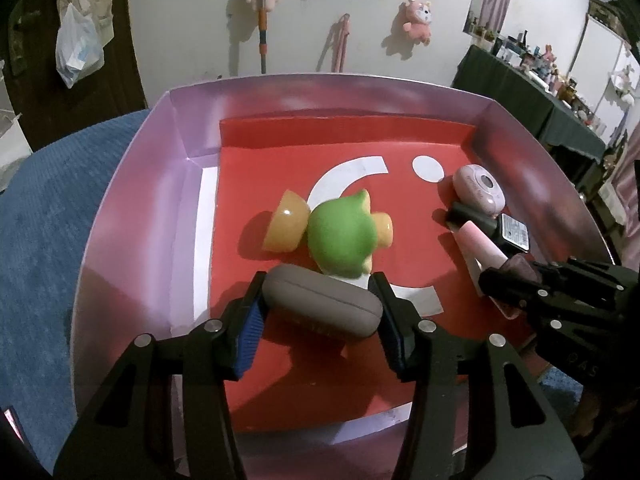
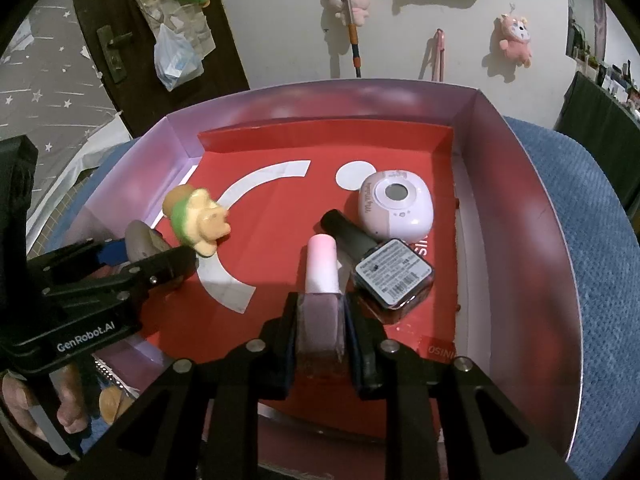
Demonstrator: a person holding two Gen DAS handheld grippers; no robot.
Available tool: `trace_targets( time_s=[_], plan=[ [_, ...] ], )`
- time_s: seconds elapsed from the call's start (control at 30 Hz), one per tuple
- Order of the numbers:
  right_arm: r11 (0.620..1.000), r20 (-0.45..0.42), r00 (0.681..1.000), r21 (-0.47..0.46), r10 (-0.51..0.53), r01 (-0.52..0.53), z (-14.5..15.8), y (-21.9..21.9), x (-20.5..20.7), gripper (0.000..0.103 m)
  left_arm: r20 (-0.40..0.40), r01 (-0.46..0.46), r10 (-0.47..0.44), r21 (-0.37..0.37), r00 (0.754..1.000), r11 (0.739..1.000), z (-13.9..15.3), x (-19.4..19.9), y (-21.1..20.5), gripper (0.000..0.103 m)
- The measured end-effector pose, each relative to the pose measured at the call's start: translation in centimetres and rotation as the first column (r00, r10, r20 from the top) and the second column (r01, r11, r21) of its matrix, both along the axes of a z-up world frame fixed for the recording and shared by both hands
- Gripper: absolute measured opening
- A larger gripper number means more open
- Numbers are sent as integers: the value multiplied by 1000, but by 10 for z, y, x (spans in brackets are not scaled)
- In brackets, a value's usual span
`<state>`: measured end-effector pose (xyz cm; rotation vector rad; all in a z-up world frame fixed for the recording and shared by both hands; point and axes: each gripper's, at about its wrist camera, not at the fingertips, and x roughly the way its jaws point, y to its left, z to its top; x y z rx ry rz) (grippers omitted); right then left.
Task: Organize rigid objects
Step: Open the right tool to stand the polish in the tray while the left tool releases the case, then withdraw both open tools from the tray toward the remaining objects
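Rigid objects are being gathered in a shallow box [image 1: 132, 184] with shiny lilac walls and a red liner, which sits on a blue textured cloth [image 1: 36, 240].

Going left to right, the left hand-held gripper [image 1: 320, 300] pinches a grey oval case [image 1: 320, 304] by its two ends, the blue pads pressing on it, low over the near left part of the liner. Whether the case touches the floor I cannot tell. Just beyond it lies a green-and-yellow toy figure [image 1: 340, 236], tipped on its side near the middle. Further right, a pink rounded gadget [image 2: 396, 204] rests toward the far right, with a dark-capped bottle [image 2: 384, 264] lying just in front of it, label up. Beside that, the right hand-held gripper [image 2: 320, 320] is clamped on the body of a pink-capped nail polish bottle [image 2: 320, 304], its cap pointing into the box.

By my reading the task is well along: three things already lie inside, and the two held ones are over the box but not yet released. Setting both down and letting go looks like what remains.

The toy crowds the grey case, and the dark-capped bottle sits right against the pink one, so space for each is tight. In the right wrist view a further orange-yellow object [image 2: 112, 404] shows outside the near wall, by the person's fingers [image 2: 24, 404]; it may still need to go in.
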<state>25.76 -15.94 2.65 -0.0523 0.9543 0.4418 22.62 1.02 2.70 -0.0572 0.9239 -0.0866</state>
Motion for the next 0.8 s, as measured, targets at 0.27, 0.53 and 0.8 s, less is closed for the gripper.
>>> trace_targets(
  time_s=[0.27,0.53,0.8],
  plan=[
    [1000,19,1000,9,13,-13,7,1,-5,38,17,-13,13,4,1000,1000,5,-4,3,61],
    [999,46,999,36,20,-22,19,-2,-15,51,51,-9,9,5,999,1000,17,-14,3,70],
    [996,86,996,85,19,-27,41,-7,-31,63,83,5,-5,5,997,1000,27,-27,2,84]
  ],
)
